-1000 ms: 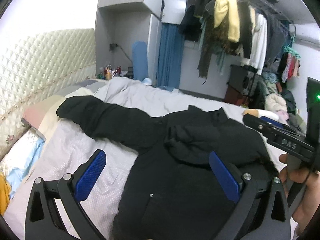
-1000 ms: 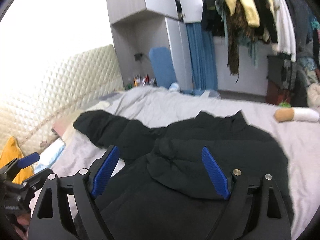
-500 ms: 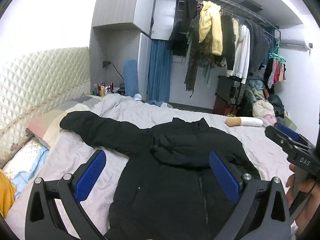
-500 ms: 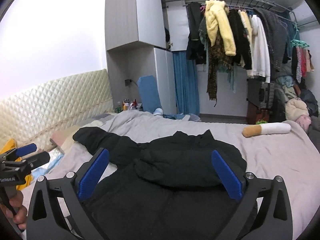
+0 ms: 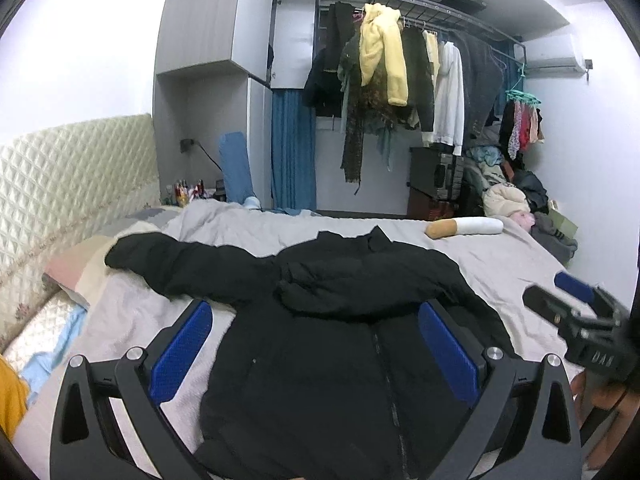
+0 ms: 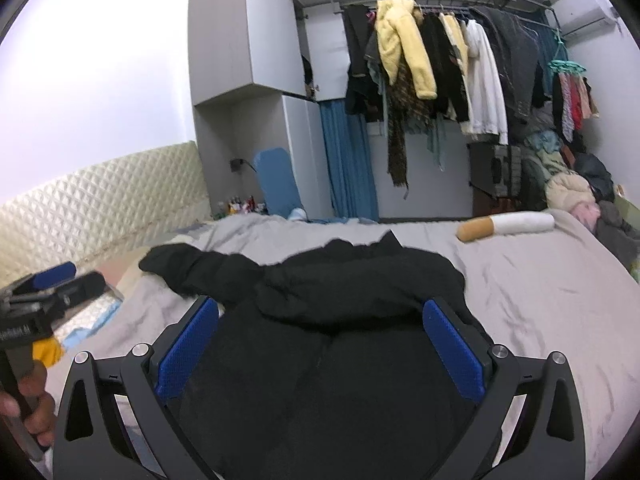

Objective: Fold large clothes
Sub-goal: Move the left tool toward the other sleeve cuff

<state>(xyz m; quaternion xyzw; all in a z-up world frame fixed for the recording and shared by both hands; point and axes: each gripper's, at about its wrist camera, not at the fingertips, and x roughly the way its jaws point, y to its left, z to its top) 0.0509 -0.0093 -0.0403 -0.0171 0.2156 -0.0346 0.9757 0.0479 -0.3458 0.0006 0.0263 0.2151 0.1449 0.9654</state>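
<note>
A black padded jacket (image 5: 304, 400) lies front up on the grey bed sheet (image 5: 500, 264), collar towards the far side. One sleeve (image 5: 360, 286) is folded across the chest. The other sleeve (image 5: 180, 264) stretches out to the left, towards the pillows. My left gripper (image 5: 314, 350) hovers open above the jacket's lower front with nothing between its blue pads. My right gripper (image 6: 320, 350) is also wide open and empty above the jacket (image 6: 360, 280). In the left wrist view the right gripper (image 5: 576, 312) shows at the right edge, held by a hand.
A cigarette-shaped pillow (image 5: 464, 227) lies on the far right of the bed. A quilted headboard (image 5: 72, 176) and pillows (image 5: 76, 276) line the left side. A loaded clothes rack (image 5: 400, 80) and a clothes pile (image 5: 516, 200) stand beyond the bed.
Both grippers have pulled back from the jacket, so more of it and the room shows. The right gripper's jaws have spread wider. The jacket has not moved.
</note>
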